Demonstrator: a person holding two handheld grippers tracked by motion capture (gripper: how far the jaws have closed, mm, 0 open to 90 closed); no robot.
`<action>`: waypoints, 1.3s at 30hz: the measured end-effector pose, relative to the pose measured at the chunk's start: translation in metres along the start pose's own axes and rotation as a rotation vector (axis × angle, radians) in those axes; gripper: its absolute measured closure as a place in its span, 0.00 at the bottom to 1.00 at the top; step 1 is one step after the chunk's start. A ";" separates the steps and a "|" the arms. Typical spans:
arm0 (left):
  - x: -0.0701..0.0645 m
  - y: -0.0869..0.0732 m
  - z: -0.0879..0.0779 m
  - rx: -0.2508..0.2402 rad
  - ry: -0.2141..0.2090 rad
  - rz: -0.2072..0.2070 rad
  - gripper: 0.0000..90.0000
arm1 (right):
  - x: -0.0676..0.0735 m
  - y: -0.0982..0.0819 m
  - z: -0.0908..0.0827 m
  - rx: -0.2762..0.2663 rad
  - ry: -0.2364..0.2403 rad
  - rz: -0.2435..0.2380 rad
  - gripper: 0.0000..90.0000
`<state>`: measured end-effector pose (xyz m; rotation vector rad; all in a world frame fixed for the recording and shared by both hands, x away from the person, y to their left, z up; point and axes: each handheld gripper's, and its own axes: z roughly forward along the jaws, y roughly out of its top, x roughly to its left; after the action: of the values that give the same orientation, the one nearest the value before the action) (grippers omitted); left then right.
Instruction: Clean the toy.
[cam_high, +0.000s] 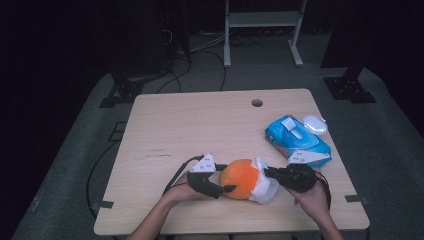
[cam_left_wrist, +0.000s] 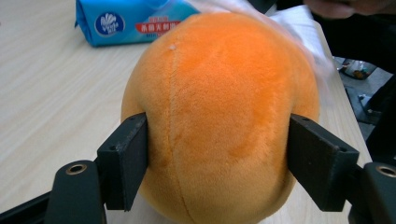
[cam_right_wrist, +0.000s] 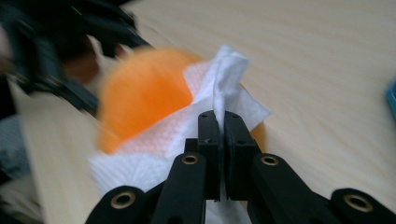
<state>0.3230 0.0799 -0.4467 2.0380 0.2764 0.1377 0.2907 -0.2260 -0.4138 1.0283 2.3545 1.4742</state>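
- Two tongs are working at the worktop's six o'clock edge: left tongs (cam_left_wrist: 217, 163) are clamping the orange plush ball (cam_left_wrist: 219, 116).
- Right tongs (cam_right_wrist: 219, 154) are pinching the white tissue (cam_right_wrist: 224, 88) shut, wiping the ball's three o'clock side.
- Next probably needs steady holding and fresh strokes.

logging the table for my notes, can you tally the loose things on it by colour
orange: 1, the plush ball clamped in the left gripper
white: 2, the wipe pinched in the right gripper, and the small white lid at the far right edge
blue: 1, the wipes pack
total: 4
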 end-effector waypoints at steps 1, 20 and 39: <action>-0.003 0.003 0.002 0.000 0.000 0.017 0.29 | 0.005 0.004 -0.001 -0.021 0.014 -0.009 0.96; -0.010 0.010 0.006 -0.020 -0.006 0.006 0.29 | 0.022 0.016 -0.001 -0.039 0.028 -0.067 0.94; -0.013 0.018 0.004 -0.005 -0.012 -0.016 0.37 | 0.034 0.020 -0.005 -0.047 0.018 -0.132 0.95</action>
<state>0.3133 0.0651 -0.4328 2.0308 0.2842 0.1164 0.2726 -0.2023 -0.3876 0.8343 2.3382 1.4885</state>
